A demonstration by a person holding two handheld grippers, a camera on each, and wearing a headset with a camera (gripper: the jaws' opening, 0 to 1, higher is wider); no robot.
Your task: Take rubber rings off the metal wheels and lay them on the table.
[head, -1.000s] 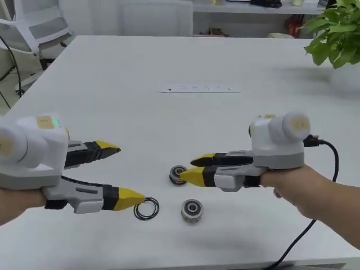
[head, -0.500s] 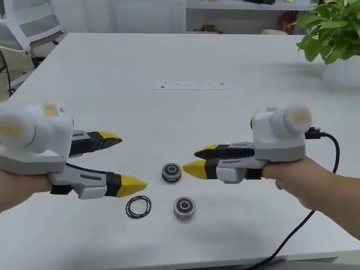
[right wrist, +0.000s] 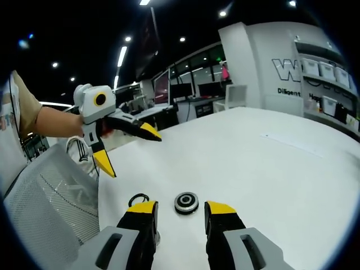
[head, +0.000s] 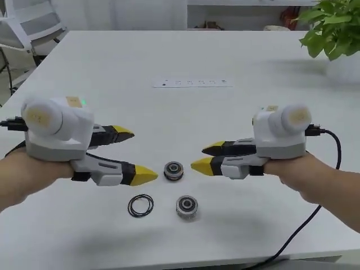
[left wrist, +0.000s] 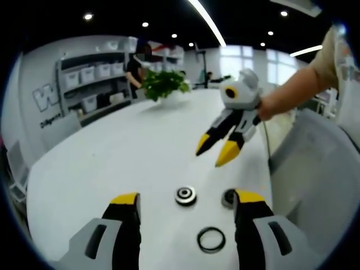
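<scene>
Both claws hovered empty above the table [head: 169, 62]: the left claw [head: 143, 154] spread wide, the right claw [head: 199, 157] parted only narrowly. Loose rubber rings [head: 140, 205] lay on the table beside the near metal wheel [head: 187, 206]; the far wheel [head: 173, 170] sat between the claw tips. Its dark rim suggested a ring still on: next, one claw should pin it, the other peel.

The head view looks forward and down from the near edge of the desk [head: 112, 73] toward its far edge, close above both grippers. The left gripper view sits low over the desk, facing across it at the right gripper [left wrist: 211, 157] and the plant [left wrist: 163, 84]. The right gripper view faces the opposite way, at the left gripper [right wrist: 134, 156]. All three share the near-edge patch holding the metal wheels [head: 173, 170] [head: 187, 206] and the rubber ring [head: 140, 205].
</scene>
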